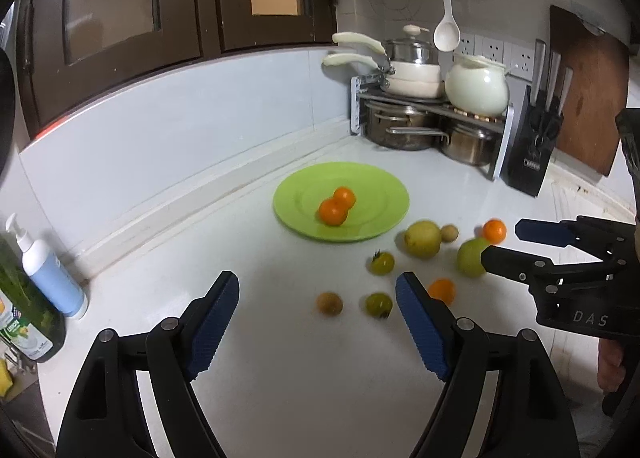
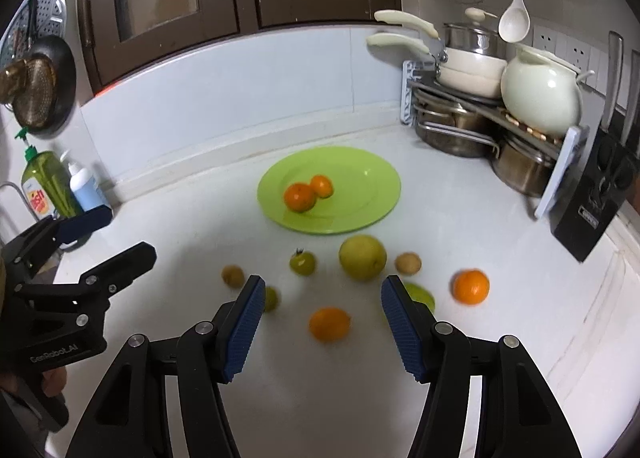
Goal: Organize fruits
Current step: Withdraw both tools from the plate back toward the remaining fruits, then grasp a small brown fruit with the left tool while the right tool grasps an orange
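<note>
On the bench (image 2: 500,258), loose fruit lies near the green plate (image 2: 372,214), which carries two oranges (image 2: 300,197). Both left gripper (image 1: 318,298) and right gripper (image 2: 323,302) are open and empty. Round fruit may roll if nudged off-centre.

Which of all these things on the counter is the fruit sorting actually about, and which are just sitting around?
Part of the job:
- green plate holding two oranges
- loose oranges, yellow-green fruits, small brown ones on the counter

Just lying about:
- pot rack
- knife block
- soap bottles
- hanging ladle
</note>
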The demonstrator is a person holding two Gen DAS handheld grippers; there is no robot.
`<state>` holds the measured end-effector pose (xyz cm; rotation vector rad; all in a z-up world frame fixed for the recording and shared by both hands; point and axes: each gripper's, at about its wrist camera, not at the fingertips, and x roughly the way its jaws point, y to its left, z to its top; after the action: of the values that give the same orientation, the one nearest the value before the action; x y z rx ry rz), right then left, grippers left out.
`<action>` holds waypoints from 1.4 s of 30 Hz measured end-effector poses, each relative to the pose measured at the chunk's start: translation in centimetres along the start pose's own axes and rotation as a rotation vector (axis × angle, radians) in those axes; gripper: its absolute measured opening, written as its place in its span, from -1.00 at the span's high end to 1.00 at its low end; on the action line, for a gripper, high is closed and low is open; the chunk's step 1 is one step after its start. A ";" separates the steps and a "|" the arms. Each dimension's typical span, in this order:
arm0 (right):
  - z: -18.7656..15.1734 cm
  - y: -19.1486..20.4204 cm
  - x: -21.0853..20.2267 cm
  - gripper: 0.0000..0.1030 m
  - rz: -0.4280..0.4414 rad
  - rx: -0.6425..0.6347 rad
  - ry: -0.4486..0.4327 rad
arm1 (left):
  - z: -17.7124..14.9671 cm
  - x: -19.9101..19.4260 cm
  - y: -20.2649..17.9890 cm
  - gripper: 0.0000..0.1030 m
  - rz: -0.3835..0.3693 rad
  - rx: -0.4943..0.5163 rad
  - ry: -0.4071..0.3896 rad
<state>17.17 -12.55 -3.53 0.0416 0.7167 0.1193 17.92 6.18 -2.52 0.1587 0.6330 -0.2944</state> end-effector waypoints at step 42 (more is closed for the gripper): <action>-3.5 -0.4 9.3 -0.16 -0.053 0.083 0.166 | -2.7 13.1 0.7 -0.04 -0.124 0.067 0.201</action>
<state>21.90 -11.82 -12.28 0.0932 0.8881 0.0427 26.63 4.61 -12.52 0.2154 0.8343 -0.4232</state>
